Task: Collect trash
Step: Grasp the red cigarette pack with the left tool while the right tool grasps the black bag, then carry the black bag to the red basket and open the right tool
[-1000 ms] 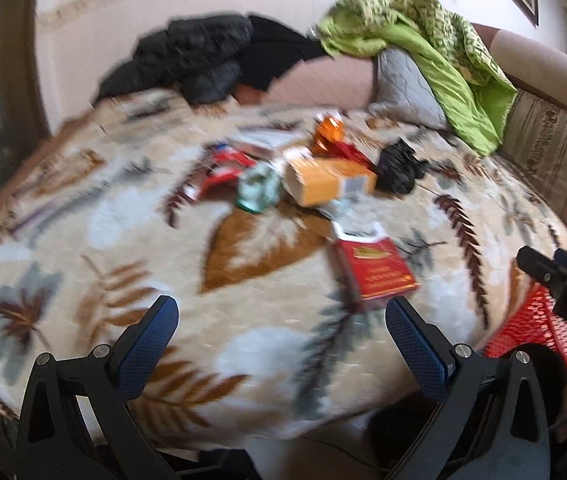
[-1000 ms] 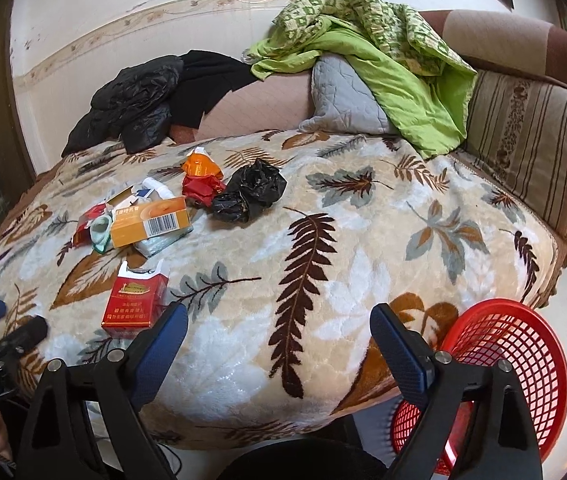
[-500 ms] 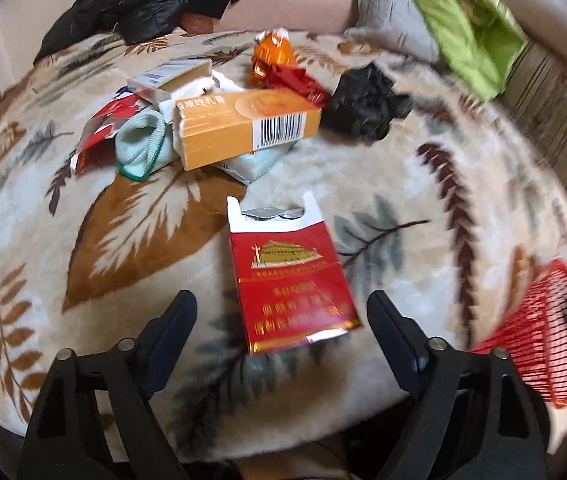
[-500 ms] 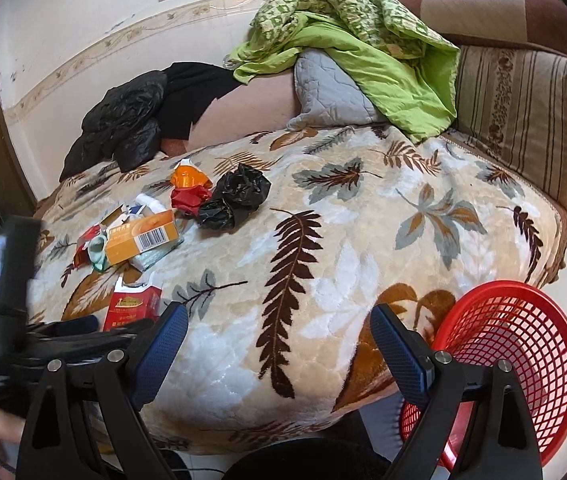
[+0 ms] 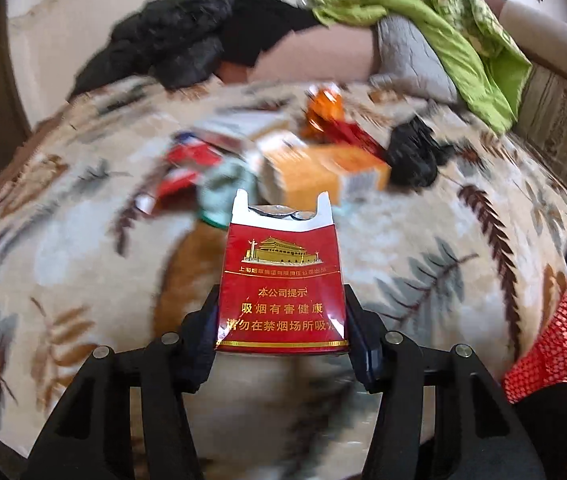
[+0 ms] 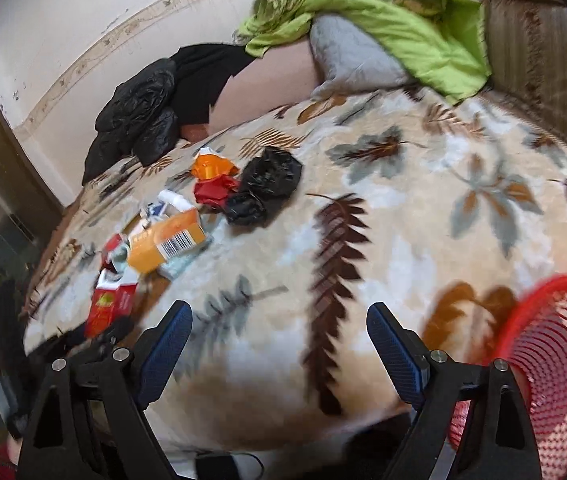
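A red cigarette pack (image 5: 281, 280) with an open white top stands between the fingers of my left gripper (image 5: 281, 296). The jaws are closing, and both pads touch the pack's sides. The right wrist view shows the same pack (image 6: 109, 304) at the bed's near left edge. Behind it lies a trash pile: an orange box (image 5: 323, 172), a crumpled black bag (image 5: 411, 156), and orange and red wrappers (image 6: 211, 176). My right gripper (image 6: 279, 312) hovers over the leaf-patterned blanket (image 6: 363, 240), wide open and narrowing slightly, with nothing between its fingers.
A red mesh basket (image 6: 555, 360) stands on the floor at the bed's near right corner. It also shows as the basket (image 5: 563, 340) in the left wrist view. A black jacket (image 6: 143, 120), a grey pillow (image 6: 351, 60) and a green quilt (image 6: 383, 12) lie at the back.
My left gripper has moved in on the red pack and narrowed from wide open until its fingers meet the pack's sides. The right gripper has swung and rolled, tilting its view.
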Demonstrator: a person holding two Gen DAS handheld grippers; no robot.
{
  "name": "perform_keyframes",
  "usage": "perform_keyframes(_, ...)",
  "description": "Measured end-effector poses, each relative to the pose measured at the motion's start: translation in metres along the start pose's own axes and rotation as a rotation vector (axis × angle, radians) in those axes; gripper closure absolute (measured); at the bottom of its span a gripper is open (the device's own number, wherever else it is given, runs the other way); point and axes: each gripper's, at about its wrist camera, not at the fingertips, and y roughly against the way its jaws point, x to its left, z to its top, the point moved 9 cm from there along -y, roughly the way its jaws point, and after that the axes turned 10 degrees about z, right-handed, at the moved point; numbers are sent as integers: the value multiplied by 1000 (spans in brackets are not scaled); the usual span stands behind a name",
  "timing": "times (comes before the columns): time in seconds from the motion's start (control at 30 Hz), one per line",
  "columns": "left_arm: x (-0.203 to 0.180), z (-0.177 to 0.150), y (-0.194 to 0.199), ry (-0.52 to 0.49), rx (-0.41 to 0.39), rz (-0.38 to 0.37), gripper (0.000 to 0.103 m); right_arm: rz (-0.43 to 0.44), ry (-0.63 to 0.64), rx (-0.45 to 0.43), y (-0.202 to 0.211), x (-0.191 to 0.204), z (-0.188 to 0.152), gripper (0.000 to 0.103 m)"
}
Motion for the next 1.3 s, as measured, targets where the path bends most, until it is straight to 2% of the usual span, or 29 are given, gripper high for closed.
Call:
perform_keyframes(0.1,11,2,0,10,-33,21,49,20,-23,19,-31,6,29,11)
perform_keyframes(0.23,18,6,1,11,-60,30,49,-7,-75,54,-77,4,58,11)
perform_keyframes(0.47,25,10,-3,35,-67,14,49,-65,-105,82,-143,-1,85,11)
perform_keyframes(0.53,25,10,-4,38,-62,11,49,-101,-111,117,-160,-9,83,20)
perform_keyframes(0.6,26,10,-5,39,-64,8,49,-74,-137,136,-168,-13,78,53)
perform_keyframes(0.63,26,10,-4,39,-65,8,49,-56,-138,130,-166,-12,76,57)
perform_keyframes(0.7,26,10,-4,36,-69,4,49,-70,-107,99,-157,-10,76,65)
perform_keyframes(0.8,22,9,-4,30,-71,-3,49,-48,-73,53,-132,-6,70,71)
perform_keyframes(1.07,0,10,9,-13,-107,-50,49,16,-11,-2,-58,1,43,71)
perform_keyframes(1.3,-21,3,23,-53,-122,-107,49,52,-23,-10,-3,-6,8,71)
